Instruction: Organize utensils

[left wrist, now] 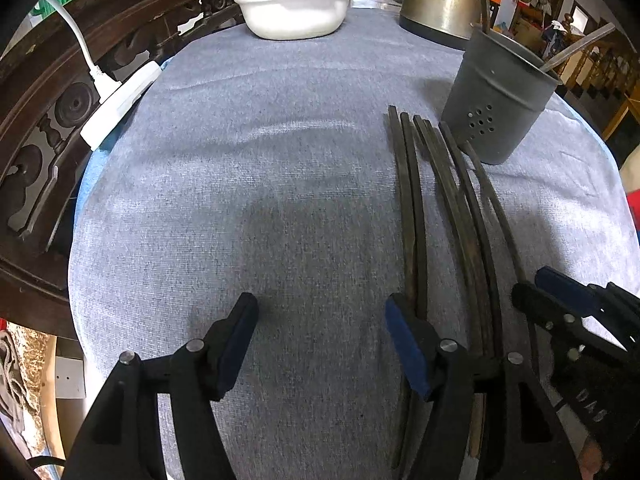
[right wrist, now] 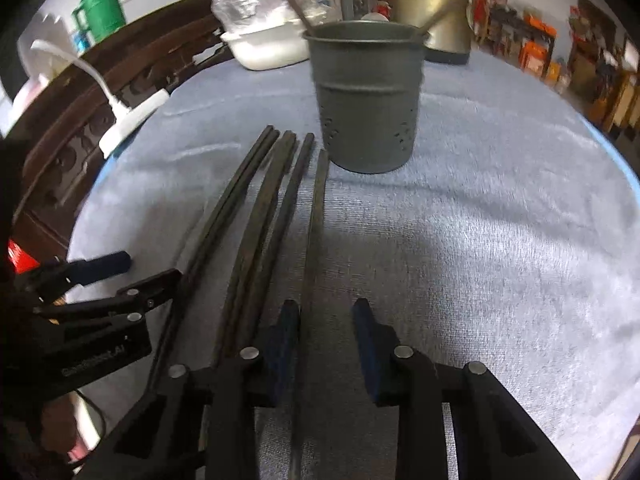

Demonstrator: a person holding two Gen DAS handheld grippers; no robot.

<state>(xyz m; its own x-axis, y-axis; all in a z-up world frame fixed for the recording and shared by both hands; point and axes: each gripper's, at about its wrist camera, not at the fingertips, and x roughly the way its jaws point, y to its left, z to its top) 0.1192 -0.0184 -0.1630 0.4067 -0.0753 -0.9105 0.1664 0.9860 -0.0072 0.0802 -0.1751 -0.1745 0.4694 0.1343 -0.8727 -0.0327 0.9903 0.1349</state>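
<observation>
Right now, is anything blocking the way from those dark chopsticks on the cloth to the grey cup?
Nothing visible does. The chopsticks lie side by side with their far ends just short of the grey holder, only bare blue cloth between. The right gripper sits open around the rightmost stick.

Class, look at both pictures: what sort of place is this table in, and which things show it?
Probably a home dining area: a brass-coloured metal kettle, a grey metal utensil holder beside dark wooden chopsticks, and a carved dark wooden furniture back.
</observation>
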